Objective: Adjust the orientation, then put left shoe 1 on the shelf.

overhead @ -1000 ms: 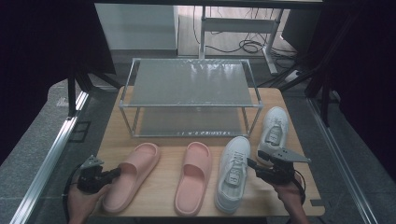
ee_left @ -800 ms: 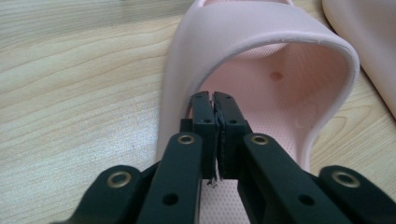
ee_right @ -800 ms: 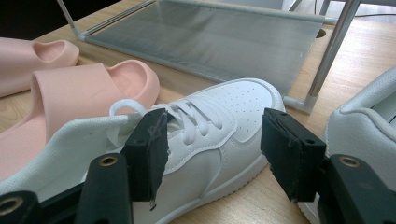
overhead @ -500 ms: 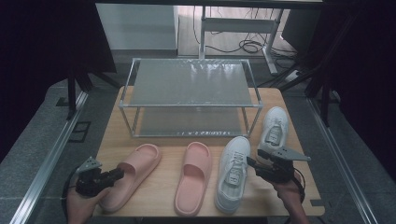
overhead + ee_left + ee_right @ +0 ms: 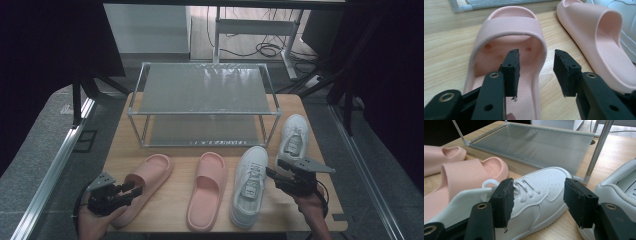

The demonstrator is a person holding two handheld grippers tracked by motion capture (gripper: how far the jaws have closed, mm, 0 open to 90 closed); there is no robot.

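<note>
I see a pink slipper (image 5: 141,187) lying sole-down at the table's front left. Its toe angles toward the rack.

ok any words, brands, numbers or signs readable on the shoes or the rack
None can be read.
White sneaker by the rack leg: a pale tag on its tongue, with marks too small and blurred to read.
White sneaker in front: no print visible.
Two pink slides: plain, only small holes in the footbed.
Shoe rack: no label visible.
</note>
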